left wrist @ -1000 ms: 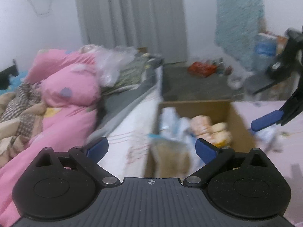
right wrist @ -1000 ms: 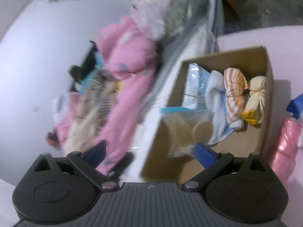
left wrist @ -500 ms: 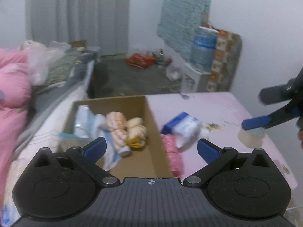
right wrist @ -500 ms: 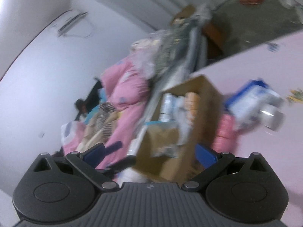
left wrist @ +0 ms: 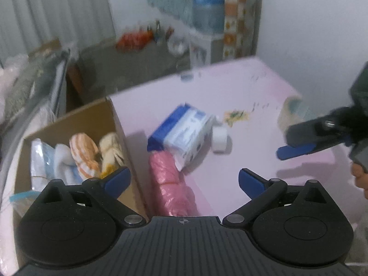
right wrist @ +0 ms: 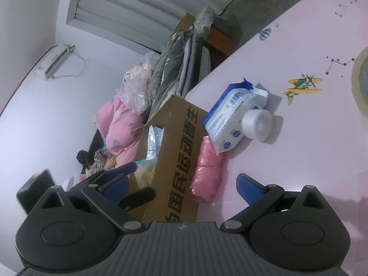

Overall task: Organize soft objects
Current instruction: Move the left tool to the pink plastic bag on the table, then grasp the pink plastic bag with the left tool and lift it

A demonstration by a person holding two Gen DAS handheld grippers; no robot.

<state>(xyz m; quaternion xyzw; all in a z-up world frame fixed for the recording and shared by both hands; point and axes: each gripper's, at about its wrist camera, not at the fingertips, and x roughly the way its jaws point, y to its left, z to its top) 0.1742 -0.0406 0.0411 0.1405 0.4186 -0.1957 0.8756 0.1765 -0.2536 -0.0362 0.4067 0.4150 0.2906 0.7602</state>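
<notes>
While both grippers hung over the pink table [left wrist: 264, 96] with jaws wide and empty, the pink bag [left wrist: 170, 184] lay against the box [right wrist: 181, 151], with the blue and white pack [left wrist: 184, 131] leaning on it and the white roll [right wrist: 257, 124] touching the pack. The left gripper [left wrist: 184, 180] hovered near the bag. A careless grab could tip the pack or roll the roll away. The left view was blurry, and the box hid its soft rolls from the right gripper [right wrist: 182, 184].

bare pink table [left wrist: 253, 105] right of wipes pack [left wrist: 184, 131], cardboard box [left wrist: 96, 115] blocking left
</notes>
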